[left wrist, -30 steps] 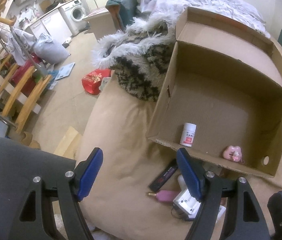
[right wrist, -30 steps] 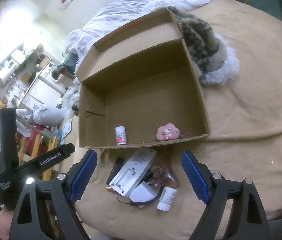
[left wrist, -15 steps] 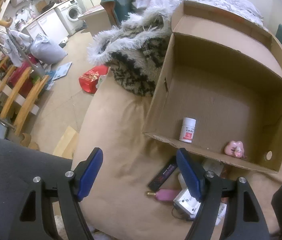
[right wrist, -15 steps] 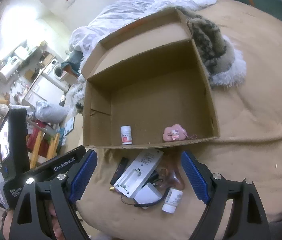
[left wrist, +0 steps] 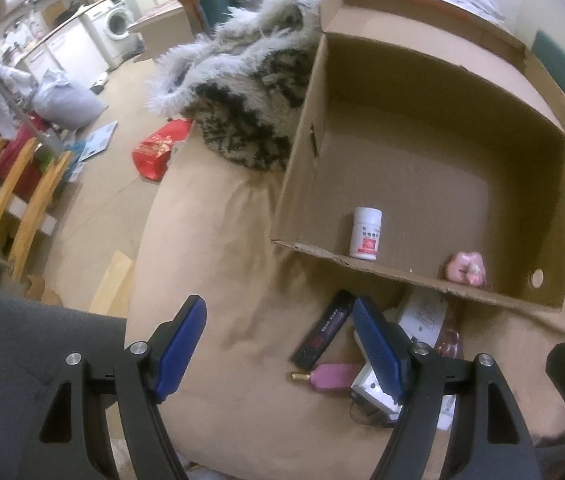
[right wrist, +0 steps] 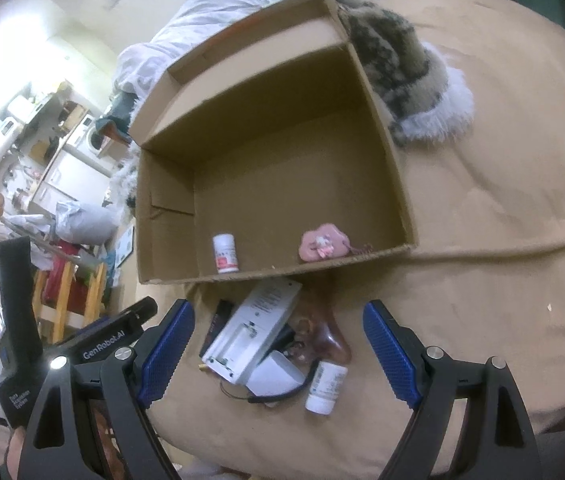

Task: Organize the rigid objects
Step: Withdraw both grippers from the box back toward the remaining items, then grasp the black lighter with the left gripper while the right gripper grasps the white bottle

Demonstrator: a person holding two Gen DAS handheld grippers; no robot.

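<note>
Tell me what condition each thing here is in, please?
Brown cardboard box: open, flaps up.
White pill bottle with red label: upright, in box.
Pink flower-shaped charm: lying in box.
Second white pill bottle: on its side, outside box.
Left gripper: open, empty.
Right gripper: open, empty.

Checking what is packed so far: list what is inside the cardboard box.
Inside the cardboard box stand a white pill bottle, upright, and a pink charm, both close to the near wall. The rest of the floor shows bare; the strip right behind the near wall is hidden.
</note>
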